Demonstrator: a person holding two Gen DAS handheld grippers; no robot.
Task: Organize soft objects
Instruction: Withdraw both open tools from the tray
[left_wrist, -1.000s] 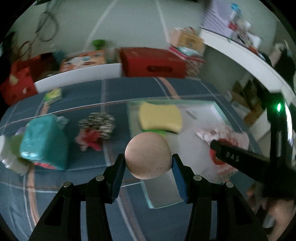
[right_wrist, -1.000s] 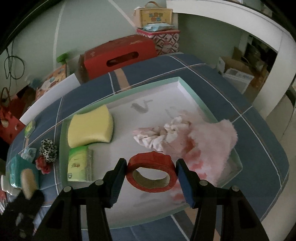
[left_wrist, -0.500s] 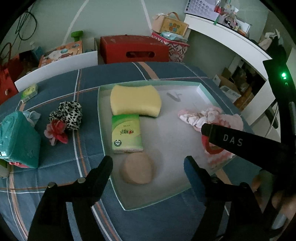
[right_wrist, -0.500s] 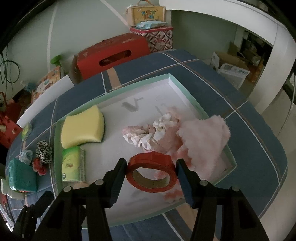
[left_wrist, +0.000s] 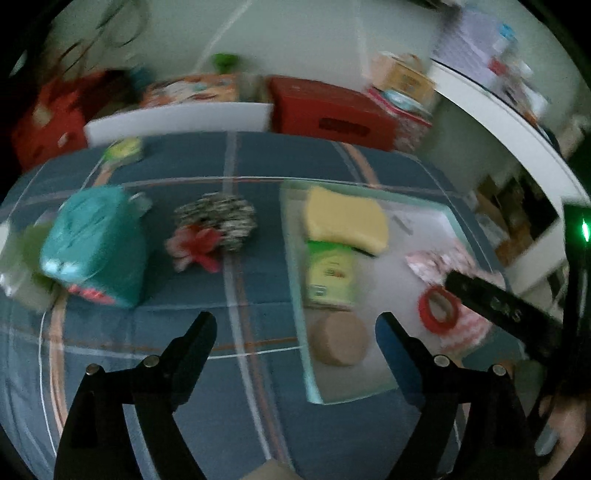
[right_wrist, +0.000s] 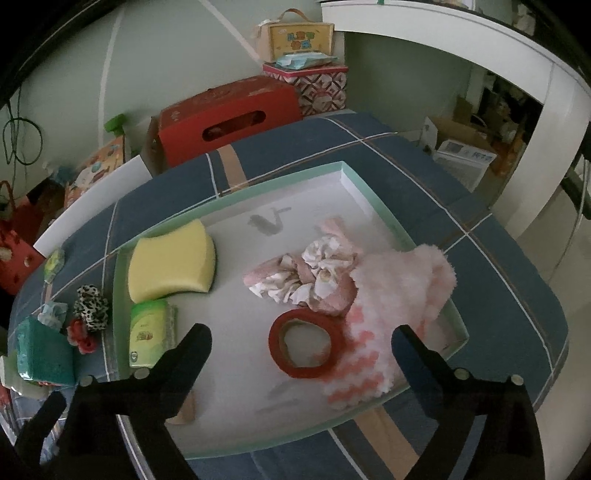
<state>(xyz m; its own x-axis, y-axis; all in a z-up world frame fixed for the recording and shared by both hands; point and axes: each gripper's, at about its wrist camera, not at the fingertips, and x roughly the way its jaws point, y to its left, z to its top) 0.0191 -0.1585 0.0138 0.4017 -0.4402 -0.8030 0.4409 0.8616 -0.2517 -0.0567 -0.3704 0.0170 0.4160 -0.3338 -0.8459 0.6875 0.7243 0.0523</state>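
while both pairs of fingers open wide and empty, red ring (right_wrist: 306, 344) and tan puff (left_wrist: 338, 344) lie in the tray (right_wrist: 388, 218)

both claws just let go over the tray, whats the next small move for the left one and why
Probably swing the left claw toward the leopard scrunchie on the blanket. Its jaws are opening with nothing between them, and the tan round puff already lies inside the tray. The scrunchie, the red flower clip and the teal pack lie outside it; the scrunchie looks nearest.
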